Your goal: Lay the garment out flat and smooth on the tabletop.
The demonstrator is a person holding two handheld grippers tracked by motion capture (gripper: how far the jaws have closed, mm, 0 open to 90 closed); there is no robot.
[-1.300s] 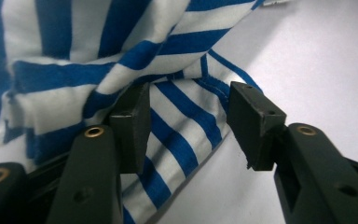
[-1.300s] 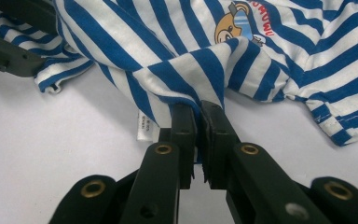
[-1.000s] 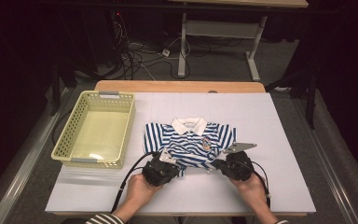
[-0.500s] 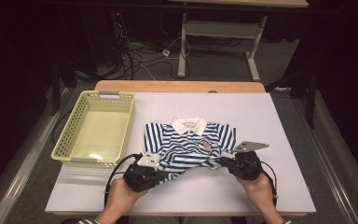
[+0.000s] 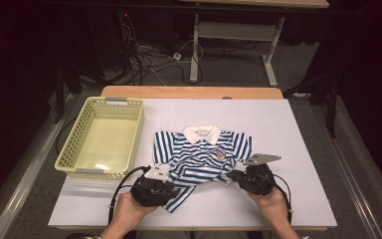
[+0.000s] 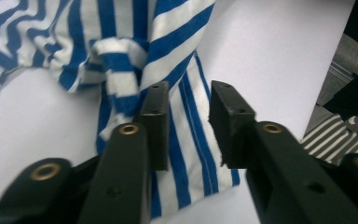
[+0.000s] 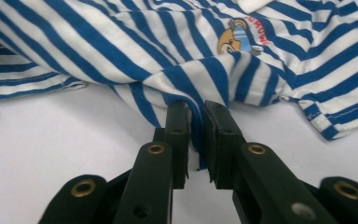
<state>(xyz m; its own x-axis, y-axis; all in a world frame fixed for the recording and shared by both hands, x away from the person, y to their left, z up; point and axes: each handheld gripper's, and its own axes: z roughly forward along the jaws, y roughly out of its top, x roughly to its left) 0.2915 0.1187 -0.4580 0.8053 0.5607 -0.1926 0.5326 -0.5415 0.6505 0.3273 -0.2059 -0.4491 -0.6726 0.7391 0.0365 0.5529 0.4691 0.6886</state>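
Striped shirt [image 5: 199, 157] blue-white, rumpled hem, left tool [image 6: 189, 109] just spread above it, right tool [image 7: 196, 123] pinching hem.

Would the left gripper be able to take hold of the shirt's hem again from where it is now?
Probably yes: the left gripper has just been opening, its jaws apart right over the striped shirt, and nothing lies between them and the cloth.

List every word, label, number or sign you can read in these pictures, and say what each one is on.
Red lettering arcs over the cartoon badge on the chest of the striped polo shirt: too blurred to read for certain in the right gripper view, too small in the high view.
Yellow basket: no text to be seen.
Table: no text to be seen.
Nothing else carries lettering.
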